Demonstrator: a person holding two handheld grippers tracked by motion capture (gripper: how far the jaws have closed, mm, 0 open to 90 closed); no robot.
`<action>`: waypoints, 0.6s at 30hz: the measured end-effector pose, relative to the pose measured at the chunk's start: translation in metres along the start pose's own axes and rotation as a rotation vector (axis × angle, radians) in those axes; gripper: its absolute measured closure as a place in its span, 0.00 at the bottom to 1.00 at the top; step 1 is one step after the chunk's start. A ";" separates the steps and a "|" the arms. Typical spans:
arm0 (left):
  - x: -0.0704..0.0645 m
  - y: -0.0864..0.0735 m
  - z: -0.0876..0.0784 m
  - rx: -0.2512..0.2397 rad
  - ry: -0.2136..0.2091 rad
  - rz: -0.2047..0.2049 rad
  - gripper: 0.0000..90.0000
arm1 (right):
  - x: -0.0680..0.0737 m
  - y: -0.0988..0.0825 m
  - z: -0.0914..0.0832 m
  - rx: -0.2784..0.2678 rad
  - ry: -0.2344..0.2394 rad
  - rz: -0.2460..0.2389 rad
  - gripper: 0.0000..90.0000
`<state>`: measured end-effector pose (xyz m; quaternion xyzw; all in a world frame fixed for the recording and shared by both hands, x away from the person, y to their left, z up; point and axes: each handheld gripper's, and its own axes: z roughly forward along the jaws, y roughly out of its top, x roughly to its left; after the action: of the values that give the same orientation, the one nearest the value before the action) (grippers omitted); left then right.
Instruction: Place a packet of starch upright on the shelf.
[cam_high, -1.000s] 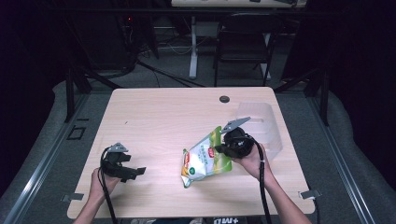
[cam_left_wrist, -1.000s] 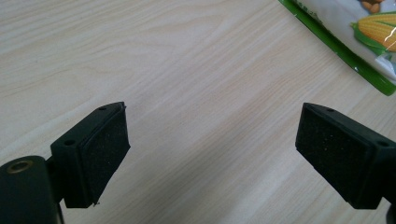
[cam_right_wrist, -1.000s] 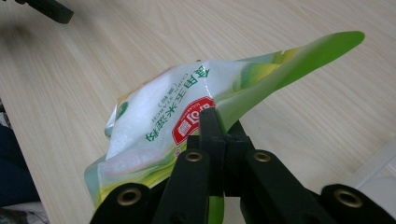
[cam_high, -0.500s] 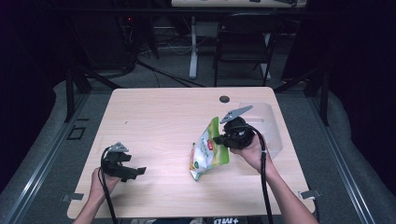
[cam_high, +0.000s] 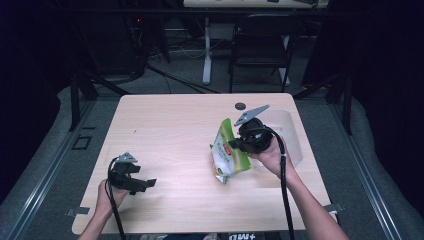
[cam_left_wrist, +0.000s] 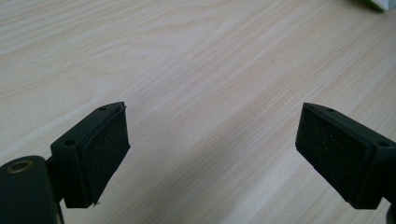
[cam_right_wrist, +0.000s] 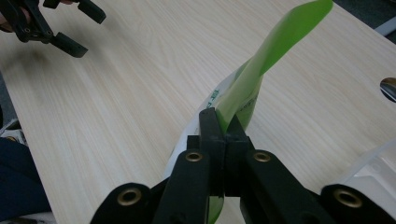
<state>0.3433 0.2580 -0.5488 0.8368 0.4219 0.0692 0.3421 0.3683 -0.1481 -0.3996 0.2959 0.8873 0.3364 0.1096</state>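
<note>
**A:** What's the biggest thing there?

**B:** The wooden table (cam_high: 170, 135), pale and rectangular. Toward its right edge lies a clear plastic container (cam_high: 292, 135), and just beyond it a small dark round spot (cam_high: 240, 105) near the far edge.

**A:** And the bag?

**B:** A green and white bag (cam_high: 227, 155) stands tilted on the right half of the table, its lower corner touching the wood, its green top edge raised. The right gripper (cam_high: 239, 144) has it by the edge; in the right gripper view the jaws are pressed together on the green film (cam_right_wrist: 261, 70).

**A:** The other hand?

**B:** The left gripper (cam_high: 145, 184) sits near the front left of the table, well apart from the bag. Its jaws stand wide apart with bare wood between the pads (cam_left_wrist: 105, 149). In the right gripper view it appears at the far corner (cam_right_wrist: 77, 30), likewise spread.
</note>
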 end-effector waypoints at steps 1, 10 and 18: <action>0.000 0.000 0.000 0.001 0.001 0.000 0.11 | 0.000 0.001 0.000 -0.002 0.000 -0.002 1.00; 0.000 0.000 0.000 0.001 0.001 -0.001 0.11 | -0.006 0.011 -0.013 -0.006 -0.037 -0.020 1.00; -0.001 0.001 0.001 -0.002 0.004 -0.002 0.11 | -0.013 0.022 -0.030 -0.015 -0.078 -0.032 1.00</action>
<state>0.3439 0.2565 -0.5491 0.8360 0.4232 0.0709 0.3420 0.3769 -0.1590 -0.3621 0.2939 0.8843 0.3297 0.1516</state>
